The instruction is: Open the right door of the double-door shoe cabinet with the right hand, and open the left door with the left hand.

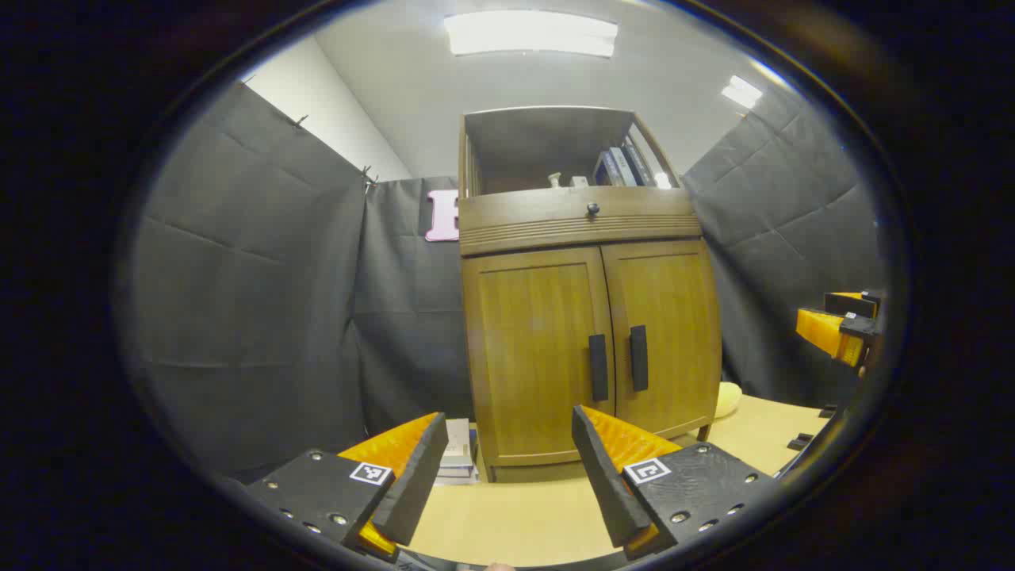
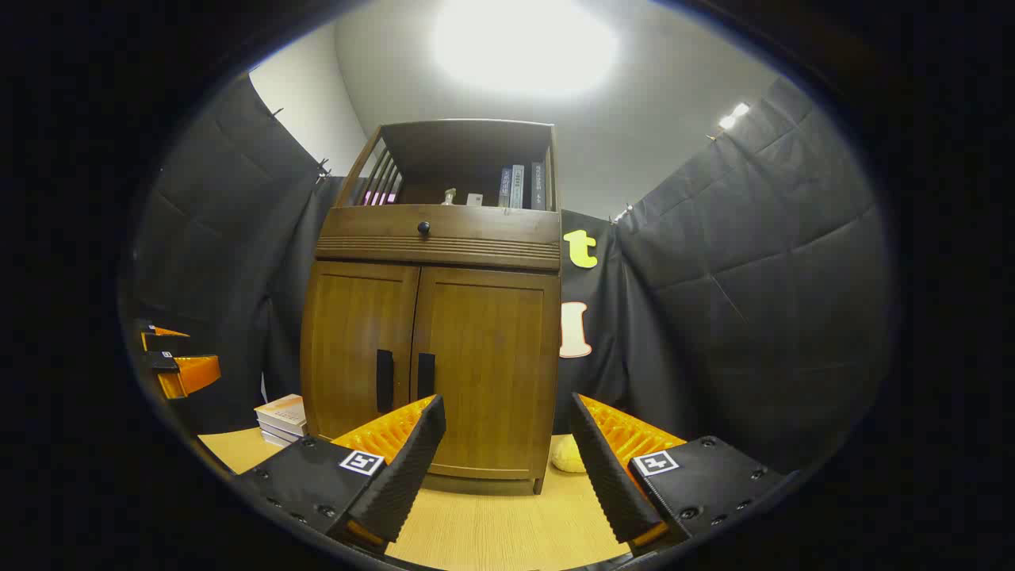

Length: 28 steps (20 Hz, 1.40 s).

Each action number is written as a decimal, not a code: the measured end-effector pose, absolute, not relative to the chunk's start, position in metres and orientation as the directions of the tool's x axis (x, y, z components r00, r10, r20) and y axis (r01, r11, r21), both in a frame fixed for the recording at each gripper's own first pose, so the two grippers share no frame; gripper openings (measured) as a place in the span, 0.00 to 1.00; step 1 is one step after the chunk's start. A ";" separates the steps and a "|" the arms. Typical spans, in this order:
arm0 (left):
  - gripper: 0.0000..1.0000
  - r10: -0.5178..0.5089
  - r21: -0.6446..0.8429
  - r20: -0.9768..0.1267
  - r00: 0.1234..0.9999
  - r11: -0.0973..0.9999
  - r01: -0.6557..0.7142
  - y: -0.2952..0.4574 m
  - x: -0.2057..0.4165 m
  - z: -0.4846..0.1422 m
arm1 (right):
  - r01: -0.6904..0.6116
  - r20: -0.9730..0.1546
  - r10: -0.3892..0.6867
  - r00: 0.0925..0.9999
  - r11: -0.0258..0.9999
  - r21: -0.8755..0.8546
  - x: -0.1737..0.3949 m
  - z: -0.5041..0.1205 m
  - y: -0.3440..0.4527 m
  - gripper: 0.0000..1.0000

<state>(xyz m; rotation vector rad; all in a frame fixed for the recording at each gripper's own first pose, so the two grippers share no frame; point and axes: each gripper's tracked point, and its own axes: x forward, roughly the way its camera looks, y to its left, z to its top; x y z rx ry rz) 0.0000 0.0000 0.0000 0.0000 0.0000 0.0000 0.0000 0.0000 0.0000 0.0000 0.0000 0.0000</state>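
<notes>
Hung on every side with quilted black cloth walls (image 1: pixel 246 262). Lit from a grey ceiling (image 1: pixel 547 79) by a long bright panel lamp (image 1: pixel 530 33). Floored by a pale wooden table (image 1: pixel 515 515).

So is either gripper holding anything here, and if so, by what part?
Nothing is held. The left gripper and right gripper are both open and short of the cabinet, whose two doors are shut, handles untouched.

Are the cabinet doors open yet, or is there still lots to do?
Nothing is done yet: the right door and left door are both shut. The right gripper and left gripper are open, short of the handles and holding nothing. Both doors are left to open.
</notes>
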 end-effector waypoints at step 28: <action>0.91 0.146 0.027 -0.025 0.989 0.989 -0.145 0.071 -0.035 -0.006 | -0.057 0.038 0.056 0.998 0.998 0.033 0.062 0.019 0.036 0.98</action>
